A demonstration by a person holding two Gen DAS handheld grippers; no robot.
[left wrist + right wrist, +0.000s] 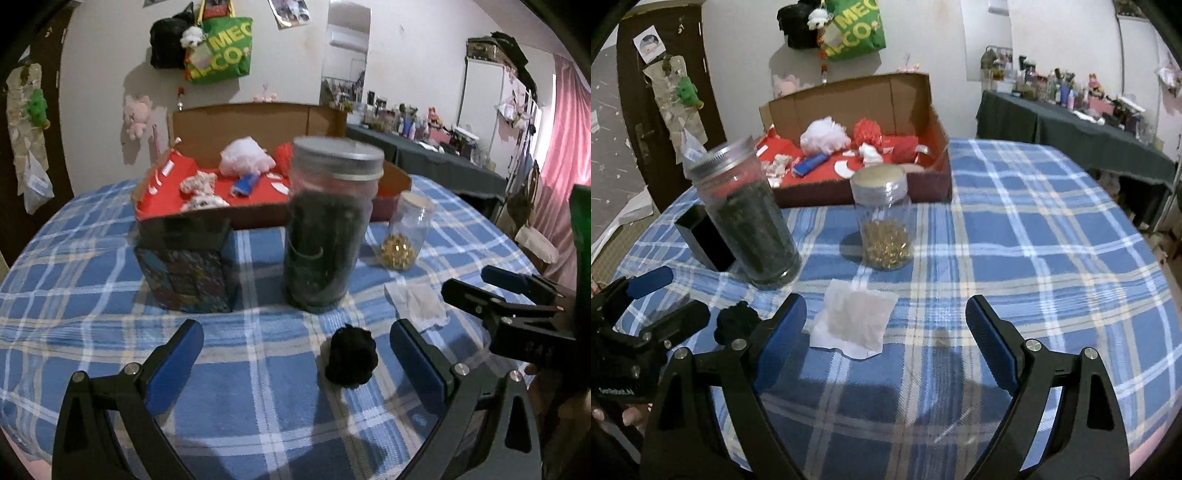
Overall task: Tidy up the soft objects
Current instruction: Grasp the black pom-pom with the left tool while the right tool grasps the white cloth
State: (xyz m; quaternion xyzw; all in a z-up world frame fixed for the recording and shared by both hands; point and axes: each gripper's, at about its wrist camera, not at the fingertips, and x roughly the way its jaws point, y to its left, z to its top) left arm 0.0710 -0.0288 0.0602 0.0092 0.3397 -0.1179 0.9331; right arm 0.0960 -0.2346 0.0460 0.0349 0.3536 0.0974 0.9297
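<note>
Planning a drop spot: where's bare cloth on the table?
Free: right side of the plaid cloth, right of the small jar and cardboard box. Crowded: left, around the tall dark jar, black box, black pompom, white sachet.

white walls (406, 74) all round, dimly lit. at ten o'clock a dark brown door (639, 110) hung with papers and a green toy (687, 89). at twelve o'clock a green tote bag (221, 51) beside a black bag (168, 42), high on the wall. at two o'clock a long side table under dark cloth (1071, 129), crowded with small bottles and figures. at three o'clock a pink curtain (561, 155), glowing with daylight.
</note>
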